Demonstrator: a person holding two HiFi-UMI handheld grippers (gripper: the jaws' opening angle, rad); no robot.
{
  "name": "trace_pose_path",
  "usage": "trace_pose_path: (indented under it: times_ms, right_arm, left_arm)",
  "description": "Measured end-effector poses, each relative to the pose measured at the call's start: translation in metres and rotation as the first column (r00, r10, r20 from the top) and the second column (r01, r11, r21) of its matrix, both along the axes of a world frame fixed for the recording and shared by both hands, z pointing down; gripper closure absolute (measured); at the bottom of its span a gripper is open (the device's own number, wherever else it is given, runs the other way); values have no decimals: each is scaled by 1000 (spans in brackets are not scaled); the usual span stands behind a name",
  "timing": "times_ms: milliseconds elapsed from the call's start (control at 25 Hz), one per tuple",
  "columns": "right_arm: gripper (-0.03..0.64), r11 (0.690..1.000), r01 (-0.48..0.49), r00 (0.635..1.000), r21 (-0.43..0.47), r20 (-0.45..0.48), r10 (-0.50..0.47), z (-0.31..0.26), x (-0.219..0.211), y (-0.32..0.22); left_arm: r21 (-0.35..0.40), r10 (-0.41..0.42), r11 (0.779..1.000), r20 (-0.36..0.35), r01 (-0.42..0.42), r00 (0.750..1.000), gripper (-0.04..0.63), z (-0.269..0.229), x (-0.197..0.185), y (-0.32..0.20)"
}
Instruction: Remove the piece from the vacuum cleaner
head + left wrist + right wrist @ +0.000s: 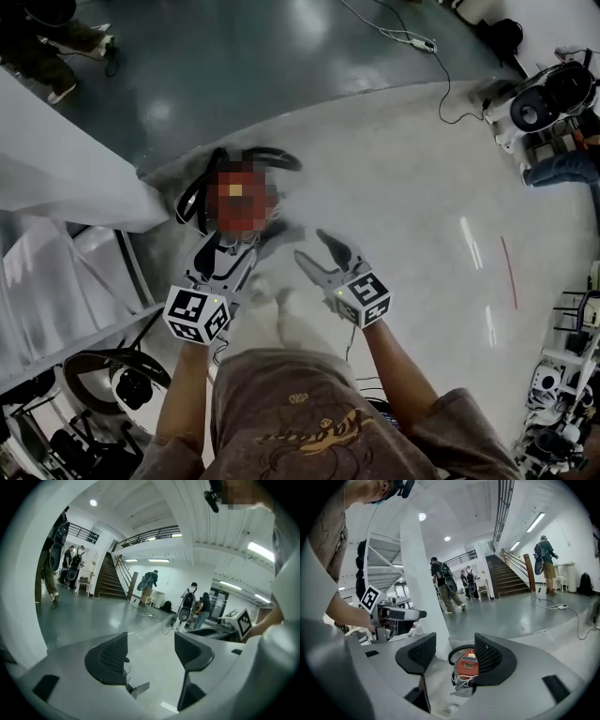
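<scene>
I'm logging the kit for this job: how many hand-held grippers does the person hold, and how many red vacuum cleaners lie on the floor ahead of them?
Hand-held grippers: 2 (left hand-held gripper, right hand-held gripper)
Red vacuum cleaner: 1
Total: 3

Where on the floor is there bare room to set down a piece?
Bare pale floor lies right of the vacuum cleaner, between the right claw and the red floor line. Crowded: the white staircase at left and the machines along the right edge.
</scene>
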State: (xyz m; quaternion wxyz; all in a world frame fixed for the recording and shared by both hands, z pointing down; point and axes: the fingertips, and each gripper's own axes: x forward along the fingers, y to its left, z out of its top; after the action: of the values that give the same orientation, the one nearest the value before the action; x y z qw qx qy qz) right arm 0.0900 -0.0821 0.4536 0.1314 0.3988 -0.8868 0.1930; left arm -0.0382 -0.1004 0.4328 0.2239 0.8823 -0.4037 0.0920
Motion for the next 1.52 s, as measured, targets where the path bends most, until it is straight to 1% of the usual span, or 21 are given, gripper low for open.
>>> trace_pose_path:
  times_ms: [200, 360, 480, 600, 680, 800, 920, 1000, 1120, 1240, 1360, 1440, 1520]
  right_arm:
    - [390, 998, 29, 999, -57, -15, -30, 44, -3, -18]
    - [390, 993, 64, 997, -96, -39, -68, 89, -4, -27]
    - [391, 988, 93, 994, -126, -47, -100, 124, -6, -33]
    - [391, 981, 119, 991, -156, -49, -128, 159, -10, -40]
    - [391, 973, 151, 985, -175, -53, -163, 181, -16, -43]
    - [391, 960, 204, 970, -190, -94, -225, 215, -22, -50]
    - [391, 945, 257, 938, -204, -181, -295, 257, -23, -51]
    - [391, 926, 297, 909, -233, -227, -349, 286, -23, -50]
    - [391, 887, 353, 864, -298, -259, -431, 327, -22, -47]
    - [391, 850, 381, 835, -365, -259, -485, 363, -20, -45]
    - [391, 809, 418, 799, -414, -256, -544, 392, -19, -42]
    - [391, 768, 459, 754, -446, -262, -603, 407, -18, -33]
    - [391, 720, 506, 691, -476, -275, -668, 422, -17, -23]
  left_arm:
    - [-66, 25, 998, 9, -24, 1000, 307, 55, 8, -9]
    - [-115, 9, 993, -10, -10, 1000, 307, 99, 9, -19]
    - [-135, 1, 991, -10, -2, 1000, 307, 135, 8, -29]
    - [-152, 27, 988, -4, -27, 1000, 307, 170, 11, -34]
    - [-168, 53, 984, 5, -51, 999, 307, 193, 12, -35]
    - [-197, 70, 978, 29, -63, 997, 307, 228, 13, -36]
    - [-233, 79, 970, 60, -63, 995, 302, 267, 19, -33]
    - [-262, 101, 962, 66, -80, 993, 302, 292, 25, -30]
    - [-300, 148, 947, 83, -117, 986, 302, 328, 36, -25]
    - [-325, 179, 935, 95, -140, 979, 302, 358, 45, -20]
    - [-365, 211, 917, 104, -160, 972, 304, 389, 53, -10]
    - [-401, 224, 901, 104, -165, 969, 304, 409, 58, -2]
    - [-442, 243, 880, 112, -171, 964, 304, 430, 61, 7]
